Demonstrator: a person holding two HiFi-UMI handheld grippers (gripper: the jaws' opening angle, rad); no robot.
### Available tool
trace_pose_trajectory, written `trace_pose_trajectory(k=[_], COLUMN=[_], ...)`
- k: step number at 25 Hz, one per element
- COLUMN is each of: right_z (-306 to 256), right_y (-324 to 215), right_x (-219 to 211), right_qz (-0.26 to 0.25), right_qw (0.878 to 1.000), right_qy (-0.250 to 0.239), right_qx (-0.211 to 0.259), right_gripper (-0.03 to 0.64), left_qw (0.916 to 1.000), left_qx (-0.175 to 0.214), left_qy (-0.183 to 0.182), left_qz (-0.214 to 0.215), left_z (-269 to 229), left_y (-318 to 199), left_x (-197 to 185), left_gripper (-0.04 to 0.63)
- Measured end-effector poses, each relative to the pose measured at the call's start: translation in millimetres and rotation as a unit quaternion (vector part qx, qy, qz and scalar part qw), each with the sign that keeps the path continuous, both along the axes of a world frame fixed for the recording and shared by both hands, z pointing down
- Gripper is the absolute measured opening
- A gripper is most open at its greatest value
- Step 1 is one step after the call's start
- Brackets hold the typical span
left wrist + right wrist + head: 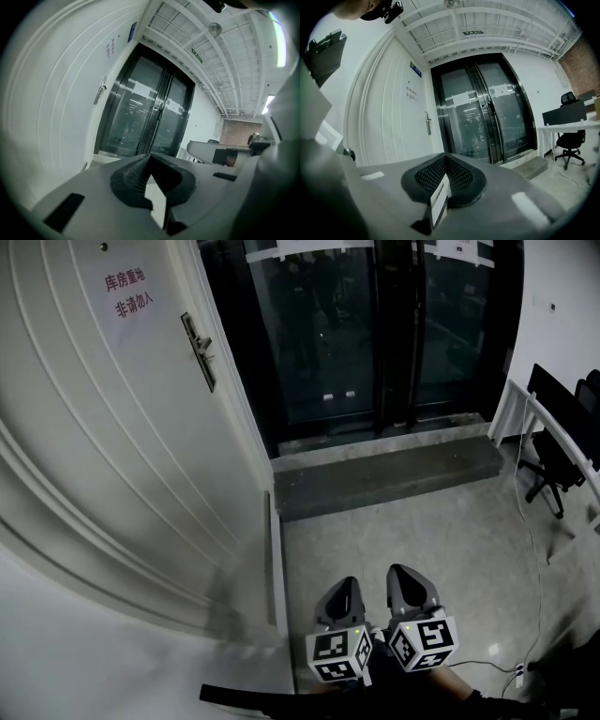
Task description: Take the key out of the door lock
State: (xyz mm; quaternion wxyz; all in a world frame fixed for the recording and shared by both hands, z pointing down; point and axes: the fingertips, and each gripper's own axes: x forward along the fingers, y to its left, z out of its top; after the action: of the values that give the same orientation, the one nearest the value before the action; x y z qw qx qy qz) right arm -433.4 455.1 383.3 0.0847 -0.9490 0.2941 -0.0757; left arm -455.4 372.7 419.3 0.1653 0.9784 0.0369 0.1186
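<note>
Grey left gripper (pixel 343 589) and grey right gripper (pixel 404 572), bottom centre, are clenched and empty. I cannot resolve the key at the upper-left dark metal lock plate (pixel 199 352). Expect light, rigid metal; pinch its bow.

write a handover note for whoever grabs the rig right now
Left tongs: shut, empty, held low over the floor.
Right tongs: shut, empty, close beside the left.
White door is ahead on the left; its lock plate is well away from both tongs. The key is too small to make out from here.
Done: nothing yet.
Left: step up to the door, grip the key, pull it out.
</note>
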Motion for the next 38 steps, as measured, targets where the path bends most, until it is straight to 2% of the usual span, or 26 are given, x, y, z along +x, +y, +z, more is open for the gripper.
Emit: trace_pose_trajectory(k=[4, 11, 19, 26, 32, 38], right_z=[-1, -16, -10, -9, -7, -18], right_y=[-2, 10, 17, 8, -9, -49], right_x=[39, 118, 172, 203, 247, 298], right_qz=[-0.010, -0.029, -0.048, -0.059, -0.047, -0.052], right_qw=[1.000, 0.999, 0.999, 0.998, 0.999, 0.998], right_qy=[0.004, 0.014, 0.004, 0.000, 0.005, 0.020], right_qx=[0.006, 0.012, 0.017, 0.013, 0.011, 0.009], right_gripper=[0.002, 0.002, 0.002, 0.002, 0.002, 0.002], left_qw=[1.0000, 0.9996, 0.9993, 0.9990, 0.9992, 0.9991], left_qx=[0.001, 0.013, 0.011, 0.007, 0.007, 0.012], left_qy=[-0.002, 0.015, 0.011, -0.005, 0.001, 0.018], left_qz=[-0.008, -0.020, -0.034, -0.044, -0.038, -0.036], left_z=[2, -20, -16, -9, -7, -20], left_y=[-1, 12, 21, 12, -7, -44], left_x=[40, 116, 167, 199, 242, 297], left_gripper=[0.000, 0.000, 0.000, 0.000, 0.000, 0.000])
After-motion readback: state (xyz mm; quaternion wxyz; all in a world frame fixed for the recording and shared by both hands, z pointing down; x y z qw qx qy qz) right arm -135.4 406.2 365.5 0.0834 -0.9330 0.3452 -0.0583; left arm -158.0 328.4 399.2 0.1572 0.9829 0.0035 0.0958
